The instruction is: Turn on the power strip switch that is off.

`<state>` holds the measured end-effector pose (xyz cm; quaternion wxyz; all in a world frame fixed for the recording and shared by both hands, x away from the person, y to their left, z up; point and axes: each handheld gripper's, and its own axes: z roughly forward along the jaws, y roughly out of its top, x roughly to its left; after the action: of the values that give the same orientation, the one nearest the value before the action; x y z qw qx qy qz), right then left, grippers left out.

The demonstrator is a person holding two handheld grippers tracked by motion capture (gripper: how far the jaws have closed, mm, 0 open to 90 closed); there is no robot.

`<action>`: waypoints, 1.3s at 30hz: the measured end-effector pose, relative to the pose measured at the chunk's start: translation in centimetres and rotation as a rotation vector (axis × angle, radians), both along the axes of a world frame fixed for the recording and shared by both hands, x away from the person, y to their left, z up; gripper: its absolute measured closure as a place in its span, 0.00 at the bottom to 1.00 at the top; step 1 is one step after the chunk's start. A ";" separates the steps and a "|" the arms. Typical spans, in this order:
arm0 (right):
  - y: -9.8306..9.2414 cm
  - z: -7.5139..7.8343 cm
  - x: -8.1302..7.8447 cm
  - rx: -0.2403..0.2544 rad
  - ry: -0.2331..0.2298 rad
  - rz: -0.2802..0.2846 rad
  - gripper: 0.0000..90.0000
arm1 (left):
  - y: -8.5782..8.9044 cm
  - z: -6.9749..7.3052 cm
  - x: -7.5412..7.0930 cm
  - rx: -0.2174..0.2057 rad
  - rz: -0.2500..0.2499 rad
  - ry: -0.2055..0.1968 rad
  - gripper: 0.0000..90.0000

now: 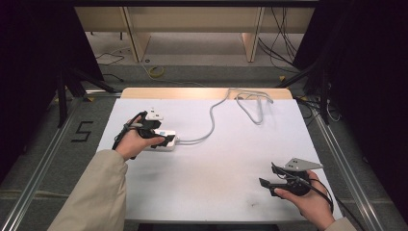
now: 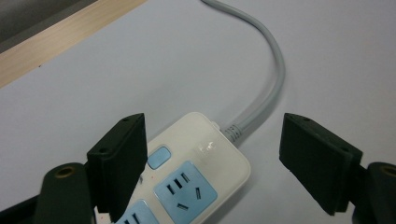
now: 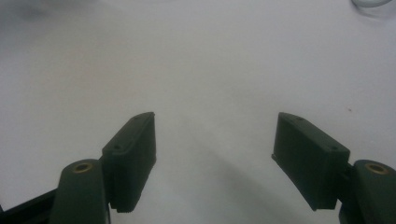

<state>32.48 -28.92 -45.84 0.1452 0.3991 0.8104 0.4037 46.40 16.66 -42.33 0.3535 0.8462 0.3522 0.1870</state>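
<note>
Table (image 1: 216, 178): white top, wooden strip along the far edge. Power strip (image 2: 196, 182) lies flat on the table's left half, its grey cable (image 2: 271, 79) running toward the far edge and looping there. Left gripper (image 2: 212, 161) sits over the power strip, jaws wide apart, one beside the blue switch, neither pressing; nothing held. Right gripper (image 3: 215, 158) hovers at the table's near right corner, well apart from the power strip, jaws spread wide, empty.
</note>
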 end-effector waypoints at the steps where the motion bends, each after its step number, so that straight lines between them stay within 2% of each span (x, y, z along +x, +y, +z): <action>1: 0.0 0.0 0.0 0.000 -0.002 0.001 0.34 | -0.1 0.0 -0.1 0.001 0.000 -0.006 0.26; 11: 0.0 0.0 0.0 0.001 -0.004 0.000 0.34 | -0.5 0.4 -1.7 0.006 -0.021 -0.043 0.26; 14: 0.0 0.0 0.0 0.000 -0.004 0.000 0.34 | -0.5 0.3 -2.1 -0.002 -0.019 -0.046 0.26; 18: 0.0 0.0 0.0 0.000 -0.005 -0.001 0.34 | -0.4 0.0 -2.6 0.020 -0.038 -0.041 0.26; 25: 0.0 0.1 0.0 -0.001 -0.005 -0.002 0.33 | -0.4 -0.2 -3.7 0.029 -0.053 -0.044 0.25; 35: 0.0 0.1 0.0 0.001 -0.006 -0.002 0.33 | 0.3 -0.5 -5.0 -0.022 -0.031 -0.058 0.25; 39: 0.0 0.1 0.0 0.000 -0.007 -0.001 0.33 | 0.5 -0.8 -5.4 -0.025 -0.027 -0.062 0.25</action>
<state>32.47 -28.92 -45.79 0.1482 0.3983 0.8096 0.4050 40.98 17.11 -43.13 0.3771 0.8402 0.3320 0.2041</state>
